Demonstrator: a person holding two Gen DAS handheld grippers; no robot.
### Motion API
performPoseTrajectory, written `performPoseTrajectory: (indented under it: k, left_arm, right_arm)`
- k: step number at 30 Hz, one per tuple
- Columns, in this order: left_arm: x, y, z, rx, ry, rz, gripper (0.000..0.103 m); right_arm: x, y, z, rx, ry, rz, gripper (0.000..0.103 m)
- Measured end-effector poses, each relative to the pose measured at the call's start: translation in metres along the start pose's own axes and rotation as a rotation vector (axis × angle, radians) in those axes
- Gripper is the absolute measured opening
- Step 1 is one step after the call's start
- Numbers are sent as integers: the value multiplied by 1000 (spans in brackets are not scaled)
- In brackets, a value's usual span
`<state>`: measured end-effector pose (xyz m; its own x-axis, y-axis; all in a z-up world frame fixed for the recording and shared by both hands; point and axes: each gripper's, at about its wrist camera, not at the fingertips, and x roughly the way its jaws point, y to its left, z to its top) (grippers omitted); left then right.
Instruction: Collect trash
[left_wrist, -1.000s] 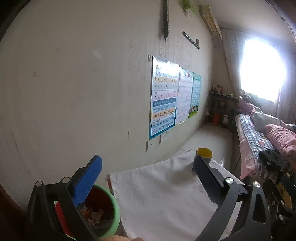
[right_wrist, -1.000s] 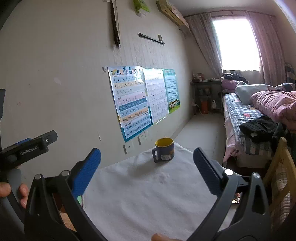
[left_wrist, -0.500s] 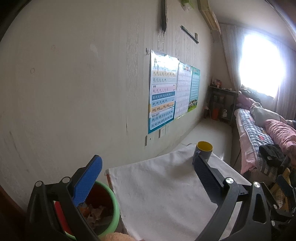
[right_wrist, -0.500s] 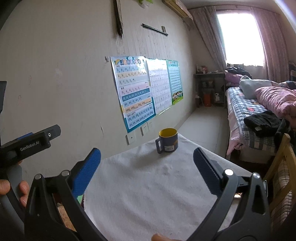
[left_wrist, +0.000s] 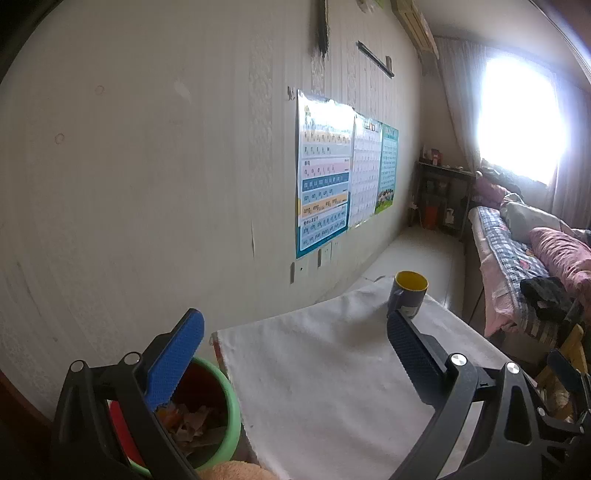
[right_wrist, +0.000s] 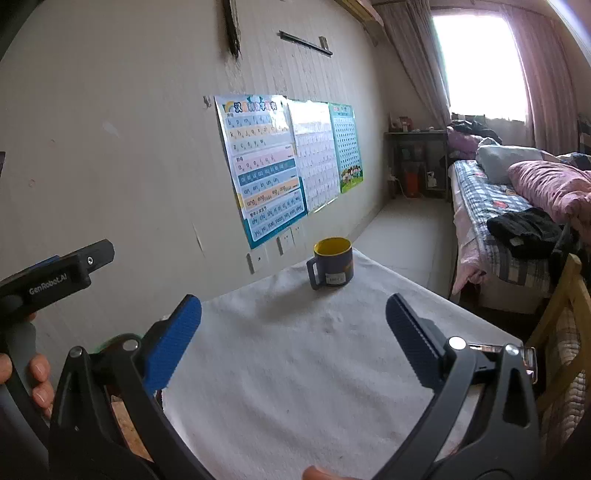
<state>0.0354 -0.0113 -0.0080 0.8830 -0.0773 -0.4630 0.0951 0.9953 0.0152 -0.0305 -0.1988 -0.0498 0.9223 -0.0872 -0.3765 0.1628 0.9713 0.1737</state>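
left claw (left_wrist: 295, 332) gaped wide, empty | right claw (right_wrist: 293, 319) likewise | bin (left_wrist: 231, 402) at 7 o'clock held scraps | counter (left_wrist: 332, 369) bore only mug (right_wrist: 332, 262) | advice: scan counter for leftovers

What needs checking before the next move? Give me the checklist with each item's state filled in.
1. Left gripper empty, jaws apart: ok.
2. Right gripper empty, jaws apart: ok.
3. Green bin within reach at the left end of the table, scraps already inside: ok.
4. Trash left on the white cloth: cannot tell; none shows on the part in view, but the near edge is hidden behind the grippers.
5. Mug standing upright on the far end of the cloth, apart from both grippers: ok.
6. Whether the mug holds anything: cannot tell.
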Motion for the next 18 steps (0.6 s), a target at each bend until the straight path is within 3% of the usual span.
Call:
performPoseTrajectory:
  k: [6,11,14,18]
  left_arm:
    - [9,2,-4,-2,26,-5,95]
    - [23,4,-16,1,71,-2,95]
    - [34,14,-26,-9,110,-7,95]
    - [49,41,-45,-28,162,31,95]
  right_arm:
    - [12,-2,-8,2,46,-18,98]
    - [45,-12,-32,35,164,-59,98]
    - [89,-34,-53,60,282,-103,98]
    - [158,-75,-74,62,395,-241,98]
